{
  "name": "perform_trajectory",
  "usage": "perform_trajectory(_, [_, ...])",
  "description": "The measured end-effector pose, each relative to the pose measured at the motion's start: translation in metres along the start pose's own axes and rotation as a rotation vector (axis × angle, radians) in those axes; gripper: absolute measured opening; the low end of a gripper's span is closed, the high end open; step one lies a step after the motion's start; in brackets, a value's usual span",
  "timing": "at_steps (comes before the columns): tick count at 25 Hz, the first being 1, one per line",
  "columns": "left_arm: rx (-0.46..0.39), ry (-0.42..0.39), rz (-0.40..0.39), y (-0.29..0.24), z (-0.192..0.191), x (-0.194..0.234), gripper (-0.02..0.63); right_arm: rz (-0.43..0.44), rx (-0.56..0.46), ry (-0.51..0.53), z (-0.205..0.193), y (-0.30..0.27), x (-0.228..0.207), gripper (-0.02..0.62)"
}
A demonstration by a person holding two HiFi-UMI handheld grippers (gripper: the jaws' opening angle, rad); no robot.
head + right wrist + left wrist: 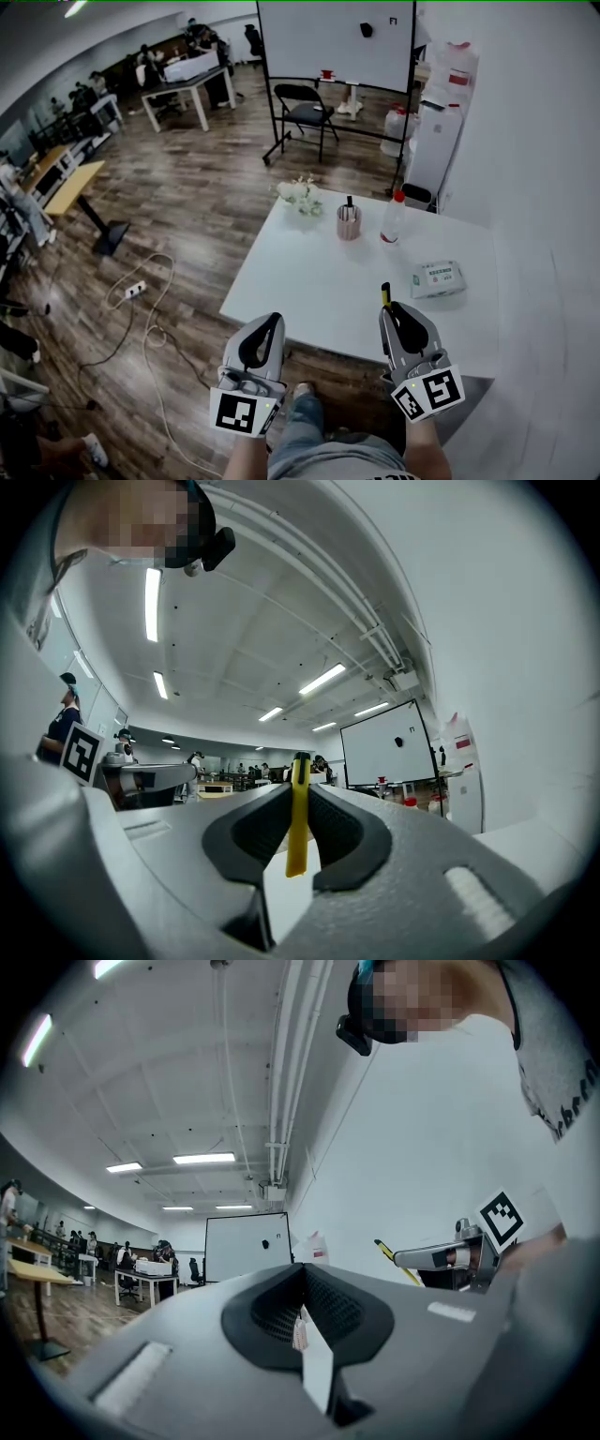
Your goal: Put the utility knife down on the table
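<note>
A yellow utility knife (385,294) stands upright in my right gripper (386,309), which is shut on it just above the near edge of the white table (309,281). In the right gripper view the knife (297,827) runs up between the shut jaws of the right gripper (298,789), its dark tip showing past them. My left gripper (276,321) hovers left of the table's near corner, over the floor, jaws together with nothing in them. The left gripper view shows its own jaws (302,1271) closed, with the knife (396,1258) held off to the right.
On the table stand a small flower bunch (300,195), a pink pen cup (349,223), a red-capped bottle (393,218) and a wipes pack (438,277). Beyond are a folding chair (305,112), a whiteboard (333,42) and a water dispenser (433,141). Cables and a power strip (136,289) lie on the floor.
</note>
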State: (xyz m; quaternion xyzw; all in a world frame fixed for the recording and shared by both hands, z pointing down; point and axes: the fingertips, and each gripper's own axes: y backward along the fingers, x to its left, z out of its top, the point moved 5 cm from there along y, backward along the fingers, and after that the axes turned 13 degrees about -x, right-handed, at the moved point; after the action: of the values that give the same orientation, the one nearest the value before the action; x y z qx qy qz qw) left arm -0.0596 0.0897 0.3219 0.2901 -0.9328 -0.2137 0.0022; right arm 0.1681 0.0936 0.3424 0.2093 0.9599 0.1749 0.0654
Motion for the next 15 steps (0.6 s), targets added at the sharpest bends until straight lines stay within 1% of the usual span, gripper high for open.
perform_trajectory(15, [0.024, 0.009, -0.029, -0.058, -0.031, 0.063, 0.014, -0.025, 0.009, 0.009, -0.026, -0.077, -0.017, 0.054])
